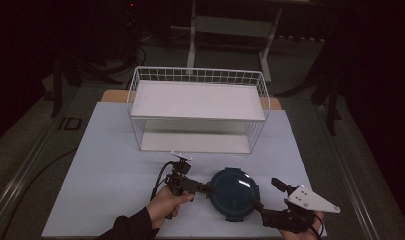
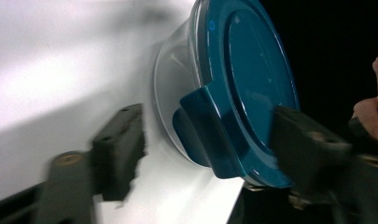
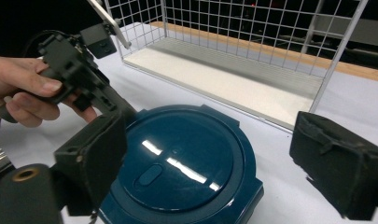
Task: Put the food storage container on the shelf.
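The left hand (image 1: 166,202) holds the black two-jaw left gripper (image 1: 208,189) level, pointing right — jaws spread wide. The right hand (image 1: 300,231) aims the black right gripper (image 1: 264,194) up-left — jaws likewise parted.

The room is dark, with light falling mainly on the table (image 1: 105,165), whose white top shows a strip of wood at its far edge. Beyond that far edge a pale metal frame (image 1: 230,30) stands on a grey floor (image 1: 300,120). Dark stands and cables (image 1: 90,65) crowd the far left; black drapery hangs on the right.
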### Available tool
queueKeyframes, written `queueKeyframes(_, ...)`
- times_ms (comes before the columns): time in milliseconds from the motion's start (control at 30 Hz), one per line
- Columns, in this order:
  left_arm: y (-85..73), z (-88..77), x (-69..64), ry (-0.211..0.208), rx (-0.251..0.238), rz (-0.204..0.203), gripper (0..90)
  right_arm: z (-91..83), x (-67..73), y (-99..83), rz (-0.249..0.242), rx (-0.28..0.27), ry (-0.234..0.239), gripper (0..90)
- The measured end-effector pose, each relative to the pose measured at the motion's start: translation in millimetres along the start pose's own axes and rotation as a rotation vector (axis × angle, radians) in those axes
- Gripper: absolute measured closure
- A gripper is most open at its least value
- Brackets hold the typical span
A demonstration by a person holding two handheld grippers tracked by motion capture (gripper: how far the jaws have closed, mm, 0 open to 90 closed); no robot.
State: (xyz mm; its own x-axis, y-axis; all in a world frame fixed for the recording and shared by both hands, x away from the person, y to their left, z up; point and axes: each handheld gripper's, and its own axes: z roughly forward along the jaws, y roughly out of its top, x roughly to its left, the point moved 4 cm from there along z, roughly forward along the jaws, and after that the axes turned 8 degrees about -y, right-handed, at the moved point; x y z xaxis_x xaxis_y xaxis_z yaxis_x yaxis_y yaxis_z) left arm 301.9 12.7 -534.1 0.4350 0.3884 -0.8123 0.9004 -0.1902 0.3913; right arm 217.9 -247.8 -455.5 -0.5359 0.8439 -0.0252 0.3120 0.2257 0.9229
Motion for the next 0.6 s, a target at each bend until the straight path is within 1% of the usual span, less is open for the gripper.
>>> queueKeyframes(67, -0.8, 0.8, 0.8, -0.027, 0.014, -0.026, 40.9, -0.1, -0.3, -0.2, -0.001, 0.002, 0.002, 12.3)
queueKeyframes(100, -1.3, 1.6, 1.1, -0.039, 0.020, -0.041, 46.1, 0.2, -0.4, -0.5, -0.002, 0.005, -0.002, 12.3)
queueKeyframes(133, -1.6, 1.7, 2.0, -0.039, 0.019, -0.053, 48.5, 0.6, -0.5, -0.9, -0.001, 0.006, -0.003, 12.8)
queueKeyframes(233, -1.2, 1.5, 4.7, -0.064, 0.023, -0.091, 50.2, 1.1, -1.1, -1.8, 0.001, 0.015, -0.005, 13.6)
queueKeyframes(267, -1.3, 2.2, 5.5, -0.073, 0.026, -0.111, 50.5, 1.2, -1.5, -2.2, 0.005, 0.020, -0.002, 13.6)
queueKeyframes(333, -2.7, 6.5, 7.1, -0.099, 0.046, -0.135, 50.5, 1.6, -2.9, -3.4, 0.013, 0.029, -0.005, 13.7)
queueKeyframes(367, -2.5, 6.9, 7.6, -0.107, 0.050, -0.138, 50.0, 2.3, -3.8, -4.0, 0.021, 0.034, 0.001, 13.7)
queueKeyframes(400, -2.1, 6.8, 7.3, -0.105, 0.050, -0.131, 50.3, 2.7, -4.9, -4.7, 0.032, 0.040, 0.001, 13.9)
queueKeyframes(533, -2.4, 6.9, 7.4, -0.105, 0.042, -0.127, 51.1, 3.5, -8.7, -7.2, 0.053, 0.061, 0.005, 14.7)
queueKeyframes(567, -2.6, 7.0, 5.8, -0.101, 0.035, -0.113, 51.7, 4.3, -11.6, -9.1, 0.068, 0.080, 0.008, 17.6)
queueKeyframes(600, -2.4, 6.9, 4.2, -0.097, 0.037, -0.094, 51.9, 5.0, -13.6, -10.1, 0.078, 0.090, 0.010, 18.5)
